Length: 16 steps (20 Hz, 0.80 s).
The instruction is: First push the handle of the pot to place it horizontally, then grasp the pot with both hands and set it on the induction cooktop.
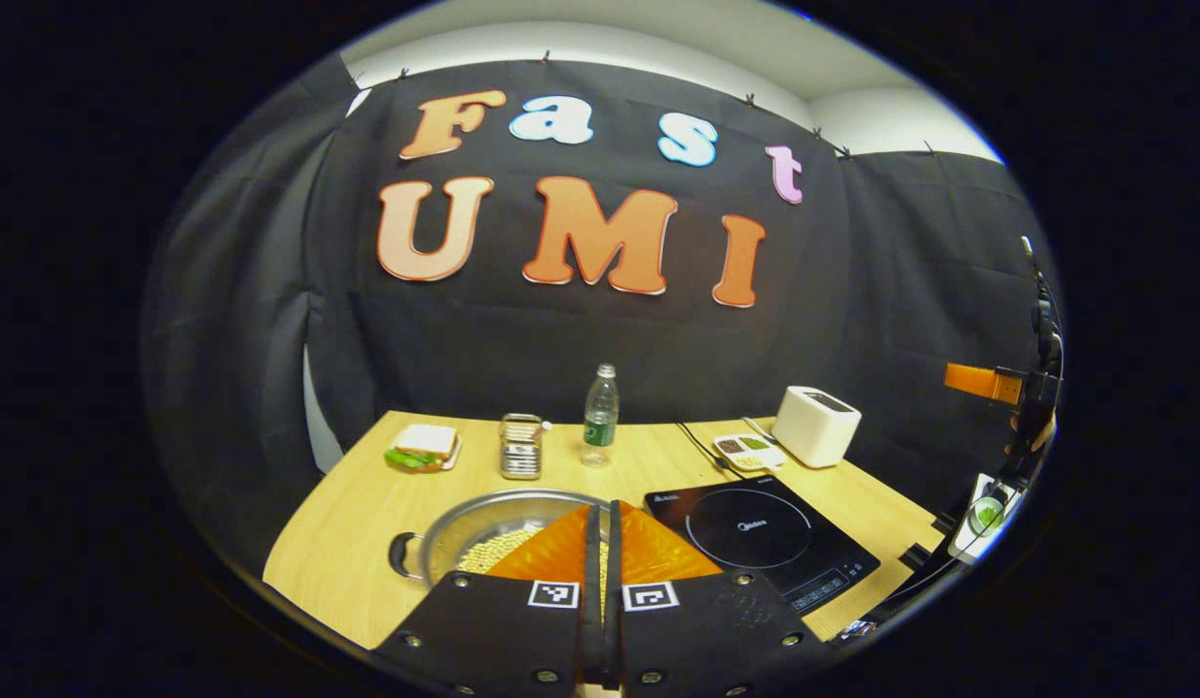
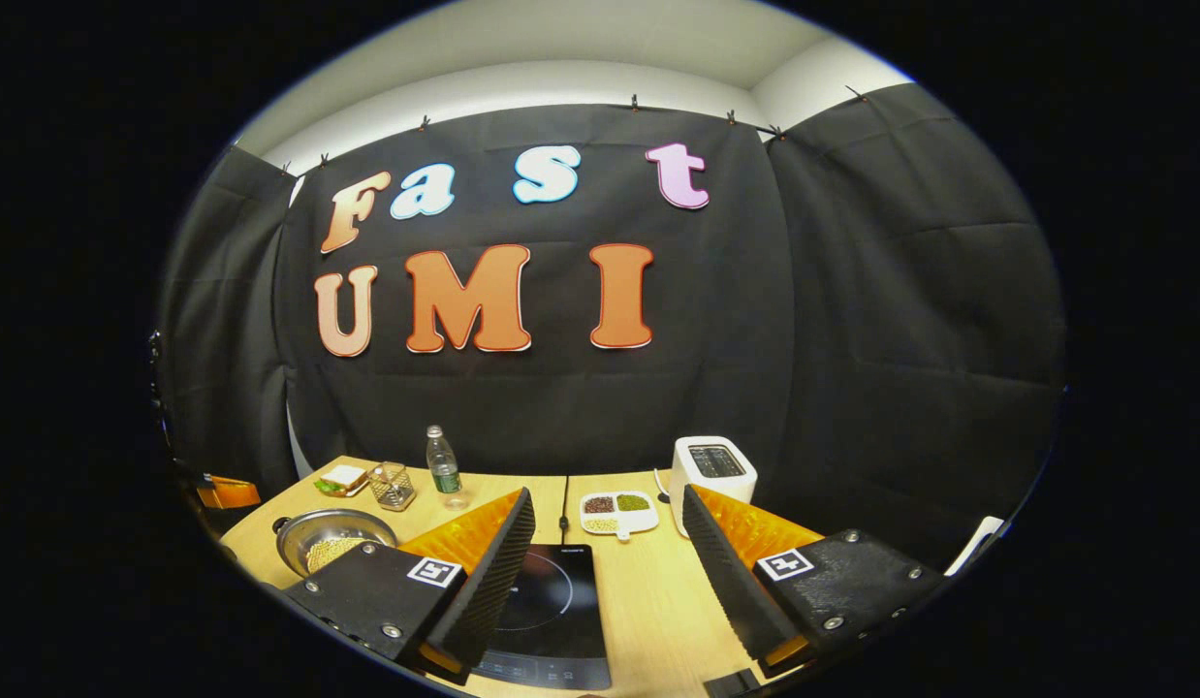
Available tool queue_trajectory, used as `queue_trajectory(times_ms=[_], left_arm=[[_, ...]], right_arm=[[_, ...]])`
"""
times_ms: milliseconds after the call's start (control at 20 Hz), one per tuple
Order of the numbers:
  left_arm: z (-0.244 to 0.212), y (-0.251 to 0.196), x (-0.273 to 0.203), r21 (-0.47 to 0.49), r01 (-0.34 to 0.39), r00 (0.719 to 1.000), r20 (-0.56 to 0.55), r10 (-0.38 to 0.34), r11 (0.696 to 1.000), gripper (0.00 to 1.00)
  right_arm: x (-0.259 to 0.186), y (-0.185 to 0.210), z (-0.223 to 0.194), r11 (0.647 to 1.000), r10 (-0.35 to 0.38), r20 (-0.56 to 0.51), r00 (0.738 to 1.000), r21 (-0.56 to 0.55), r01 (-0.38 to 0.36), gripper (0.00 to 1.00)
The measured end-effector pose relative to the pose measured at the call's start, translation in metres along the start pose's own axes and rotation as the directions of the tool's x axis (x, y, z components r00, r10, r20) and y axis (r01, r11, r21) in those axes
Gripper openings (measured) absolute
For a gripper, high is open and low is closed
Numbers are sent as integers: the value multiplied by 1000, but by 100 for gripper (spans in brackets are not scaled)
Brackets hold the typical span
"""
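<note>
A steel pot (image 1: 469, 531) holding pale beans sits on the wooden table, with a black loop handle (image 1: 403, 555) on its left side. To its right lies the black induction cooktop (image 1: 755, 533). My left gripper (image 1: 601, 512) is shut with nothing between its fingers, its tips hanging over the pot's right rim. In the right gripper view the pot (image 2: 333, 543) is at the lower left. My right gripper (image 2: 606, 496) stands open above the cooktop (image 2: 552, 601), empty. The right gripper's orange finger (image 1: 978, 381) also shows at the far right of the left gripper view.
Along the back of the table (image 1: 367, 504) stand a sandwich on a plate (image 1: 424, 446), a metal wire holder (image 1: 521, 446), a water bottle (image 1: 600, 415), a divided dish of grains (image 1: 747, 451) and a white toaster (image 1: 816, 425). A power cord (image 1: 702, 448) runs to the cooktop.
</note>
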<state>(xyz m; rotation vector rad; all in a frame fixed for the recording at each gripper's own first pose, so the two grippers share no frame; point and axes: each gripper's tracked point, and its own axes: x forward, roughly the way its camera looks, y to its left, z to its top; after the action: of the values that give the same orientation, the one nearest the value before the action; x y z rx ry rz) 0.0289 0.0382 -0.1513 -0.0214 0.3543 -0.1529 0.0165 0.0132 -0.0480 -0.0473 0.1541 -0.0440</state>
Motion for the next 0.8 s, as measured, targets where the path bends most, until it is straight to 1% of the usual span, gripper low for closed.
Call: queue_trajectory(times_ms=[50, 100, 150, 250, 300, 350, 400, 450, 550, 700, 750, 800], left_arm=[[3, 10, -5, -1, -20, 1000, 11, 20, 1000, 2], [5, 21, -12, 1, -37, 999, 22, 37, 999, 2], [6, 32, -18, 7, -60, 998, 32, 59, 998, 2], [9, 49, -27, 13, -97, 994, 50, 97, 995, 2], [11, 54, -31, 11, -107, 993, 60, 106, 994, 2], [12, 58, -35, 2, -110, 992, 68, 110, 994, 1], [16, 62, -39, -10, -110, 991, 78, 110, 994, 1], [17, 67, -42, -18, -110, 990, 89, 112, 994, 1], [18, 81, -48, -16, -131, 986, 103, 132, 991, 2], [12, 101, -50, 14, -172, 980, 101, 169, 985, 1], [10, 105, -49, 14, -171, 981, 97, 169, 985, 2], [6, 109, -46, 10, -170, 982, 84, 169, 985, 0]], right_arm=[[-1, 8, 1, 1000, 10, 1, 1000, -4, -10, 95], [-1, 15, 1, 1000, 20, 4, 1000, -9, -20, 100], [-1, 23, 1, 999, 29, 7, 1000, -15, -29, 95], [-1, 36, 1, 999, 46, 8, 999, -20, -46, 95], [-1, 42, -1, 998, 55, 6, 998, -20, -55, 100], [0, 49, -3, 998, 64, 2, 998, -20, -64, 100], [2, 56, -4, 997, 72, -2, 997, -20, -72, 95], [3, 63, -6, 997, 80, -6, 997, -22, -80, 100], [7, 77, -10, 995, 95, -13, 995, -31, -95, 100], [12, 98, -17, 992, 120, -27, 992, -42, -121, 100], [16, 105, -19, 991, 127, -34, 991, -46, -128, 95], [19, 111, -23, 990, 132, -40, 991, -48, -133, 100]])
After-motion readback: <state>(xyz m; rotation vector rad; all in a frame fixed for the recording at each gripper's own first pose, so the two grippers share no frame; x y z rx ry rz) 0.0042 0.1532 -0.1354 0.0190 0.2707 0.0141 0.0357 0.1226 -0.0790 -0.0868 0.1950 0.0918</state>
